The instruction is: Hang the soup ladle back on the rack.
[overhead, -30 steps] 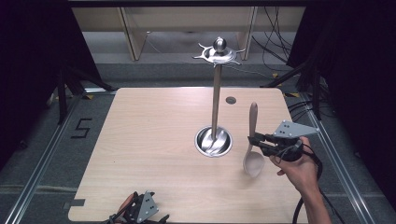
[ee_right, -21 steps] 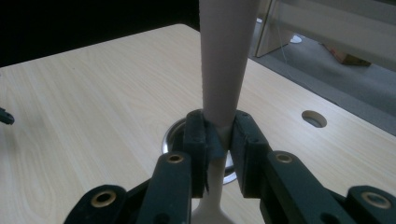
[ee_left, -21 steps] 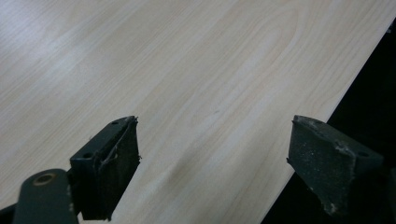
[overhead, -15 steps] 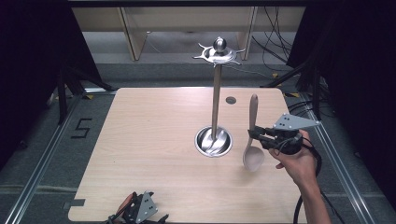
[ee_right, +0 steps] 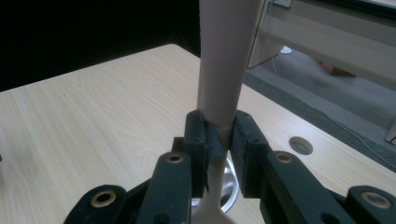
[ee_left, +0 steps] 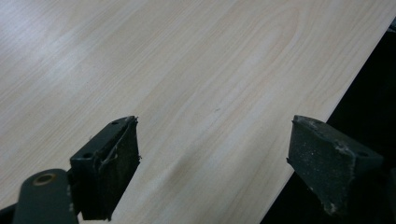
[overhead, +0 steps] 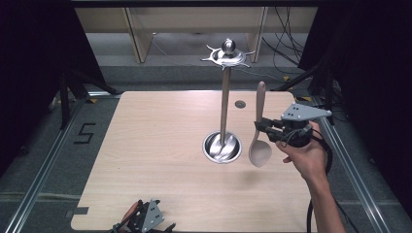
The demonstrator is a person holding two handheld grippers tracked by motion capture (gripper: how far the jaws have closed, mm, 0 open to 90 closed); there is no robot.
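A wooden spoon [overhead: 260,127] hangs upright in the air, handle up and bowl down, right of the metal rack. My right gripper [overhead: 259,127] is shut on its handle just above the bowl; in the right gripper view the jaws pinch the wooden spoon [ee_right: 221,70] from both sides, right gripper [ee_right: 219,135]. The metal rack [overhead: 223,104] is a tall pole on a round shiny base, with a hooked crown on top. My left gripper [overhead: 145,221] rests at the table's near edge; in the left gripper view the left gripper [ee_left: 219,172] stands open over bare wood.
The light wooden table [overhead: 145,141] has a small round hole [overhead: 239,104] near its far right side. Dark floor with rails surrounds it, and cables and wooden shelving lie beyond the far edge. The table's edge runs close beside my left gripper's right jaw.
My right gripper has risen with the spoon, lifting its bowl off the table and tipping the handle more upright. The left gripper has stayed put.
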